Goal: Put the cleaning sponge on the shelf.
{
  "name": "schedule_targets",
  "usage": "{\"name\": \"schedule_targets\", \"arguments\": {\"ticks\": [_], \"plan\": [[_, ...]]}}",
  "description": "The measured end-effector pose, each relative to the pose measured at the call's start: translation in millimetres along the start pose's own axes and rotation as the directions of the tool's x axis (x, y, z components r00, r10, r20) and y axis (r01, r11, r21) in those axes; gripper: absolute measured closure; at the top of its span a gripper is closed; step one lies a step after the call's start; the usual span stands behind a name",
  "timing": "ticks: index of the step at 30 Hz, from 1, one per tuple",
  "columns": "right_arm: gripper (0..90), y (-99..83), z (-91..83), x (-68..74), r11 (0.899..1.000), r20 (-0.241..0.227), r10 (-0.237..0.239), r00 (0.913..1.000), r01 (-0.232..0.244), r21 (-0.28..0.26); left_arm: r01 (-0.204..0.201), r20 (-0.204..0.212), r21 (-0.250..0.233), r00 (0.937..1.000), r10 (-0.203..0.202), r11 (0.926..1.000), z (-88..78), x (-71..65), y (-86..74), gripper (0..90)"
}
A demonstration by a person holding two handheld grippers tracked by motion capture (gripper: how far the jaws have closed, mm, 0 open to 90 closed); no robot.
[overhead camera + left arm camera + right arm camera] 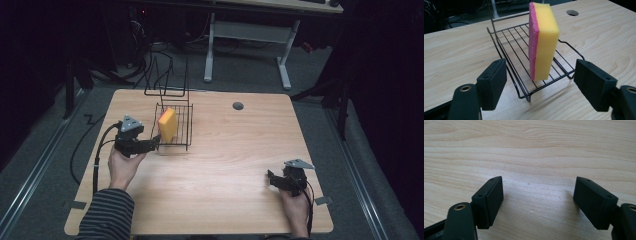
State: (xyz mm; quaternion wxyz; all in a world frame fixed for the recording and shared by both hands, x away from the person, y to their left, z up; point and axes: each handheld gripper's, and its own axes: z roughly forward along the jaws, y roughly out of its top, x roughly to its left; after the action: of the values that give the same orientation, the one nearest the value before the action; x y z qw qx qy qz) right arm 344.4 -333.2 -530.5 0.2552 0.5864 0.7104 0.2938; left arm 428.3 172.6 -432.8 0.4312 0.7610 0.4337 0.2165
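The sponge [543,40] is cut off by the left gripper view's top edge, the wire rack [524,82] partly behind it

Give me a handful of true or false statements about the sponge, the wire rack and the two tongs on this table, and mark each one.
1. The sponge stands on edge on the wire rack. True.
2. The left tongs are clamped on the sponge. False: their jaws stand wide open, apart from it.
3. The sponge has a pink side and a yellow side. True.
4. The right tongs hold the rack. False: they are open over the bare table.
5. The rack lies nearer the left tongs. True.
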Motion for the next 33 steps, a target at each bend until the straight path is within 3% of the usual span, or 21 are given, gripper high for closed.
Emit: {"name": "schedule_targets", "arguments": {"ticks": [33], "plan": [[24.3,-0.1,-0.1,0.1,1.000,0.001,-0.002,1.0000,0.002,0.000,0.057,-0.011,-0.019,0.9983,-0.057,0.9982,-35.8,14.9,-31.2,29.4]]}}
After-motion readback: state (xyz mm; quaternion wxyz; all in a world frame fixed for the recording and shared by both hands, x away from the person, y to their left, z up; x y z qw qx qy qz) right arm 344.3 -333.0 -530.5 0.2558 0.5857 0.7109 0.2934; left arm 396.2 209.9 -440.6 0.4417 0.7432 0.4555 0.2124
